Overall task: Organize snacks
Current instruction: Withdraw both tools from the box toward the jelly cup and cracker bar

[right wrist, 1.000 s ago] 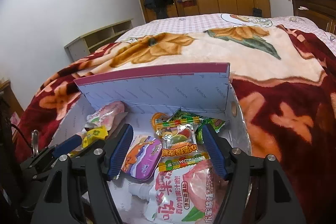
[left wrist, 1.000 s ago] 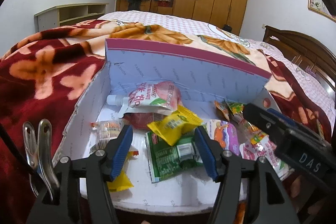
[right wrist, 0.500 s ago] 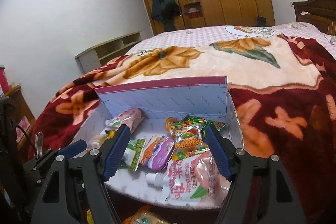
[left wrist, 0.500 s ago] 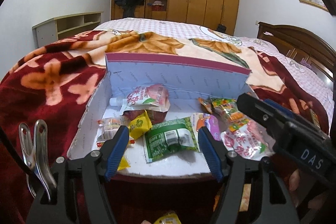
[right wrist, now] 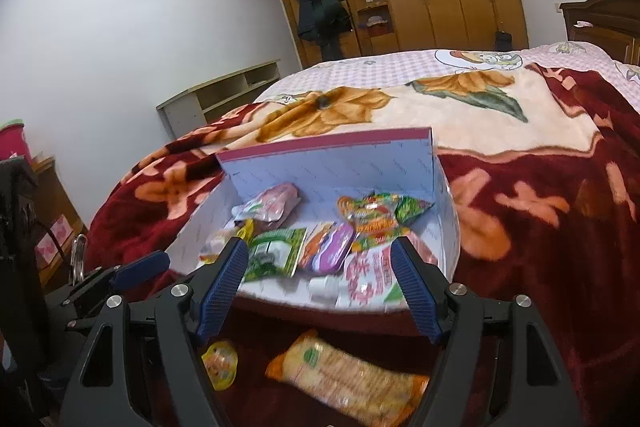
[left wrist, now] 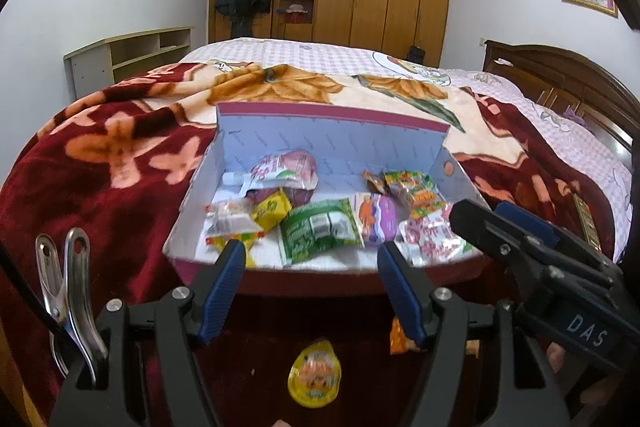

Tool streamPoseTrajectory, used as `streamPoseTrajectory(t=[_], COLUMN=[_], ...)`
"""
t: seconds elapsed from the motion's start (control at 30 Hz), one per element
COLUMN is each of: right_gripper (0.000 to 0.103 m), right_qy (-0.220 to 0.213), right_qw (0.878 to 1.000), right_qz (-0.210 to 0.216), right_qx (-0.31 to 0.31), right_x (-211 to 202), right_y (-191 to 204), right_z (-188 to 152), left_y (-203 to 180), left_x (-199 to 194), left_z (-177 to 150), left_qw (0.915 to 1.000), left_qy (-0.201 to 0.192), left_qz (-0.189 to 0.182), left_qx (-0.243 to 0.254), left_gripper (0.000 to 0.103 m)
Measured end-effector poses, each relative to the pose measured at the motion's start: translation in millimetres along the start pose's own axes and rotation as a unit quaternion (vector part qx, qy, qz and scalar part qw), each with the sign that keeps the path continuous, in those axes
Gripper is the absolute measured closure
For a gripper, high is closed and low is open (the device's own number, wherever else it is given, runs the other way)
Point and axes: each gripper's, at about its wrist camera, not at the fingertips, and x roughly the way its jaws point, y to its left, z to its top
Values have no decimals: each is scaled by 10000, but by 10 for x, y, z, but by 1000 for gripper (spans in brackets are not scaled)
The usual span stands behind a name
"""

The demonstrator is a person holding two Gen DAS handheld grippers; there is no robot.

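Left wrist view: left gripper [left wrist: 310,269] wide open, nothing held. Small round yellow-lidded jelly cup [left wrist: 315,375] lies on the red blanket directly below the jaws, outside the open white cardboard box [left wrist: 440,163] of snacks.

Right wrist view: right gripper [right wrist: 318,273] also wide open and empty. Long orange-ended cracker packet [right wrist: 344,375] lies just beneath it, long axis crosswise; right hand nearer.
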Motion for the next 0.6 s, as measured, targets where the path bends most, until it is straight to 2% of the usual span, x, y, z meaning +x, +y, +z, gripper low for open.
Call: streamPoseTrajectory(t=[0.37,0.6], right_gripper=[28,28], right_qy=[193,389], right_qw=[9998,9991], right_qz=[-100,-171], right_qx=[42,39], right_x=[-191,-266], right_y=[-38,-125], right_z=[-301,-525], left_y=[145,88], left_x=[-80,32], left_z=[-271,-461], left_qw=[9994,9983], left_qy=[310,577], left_qz=[15,31], left_qx=[-127,53], left_gripper=[31,31])
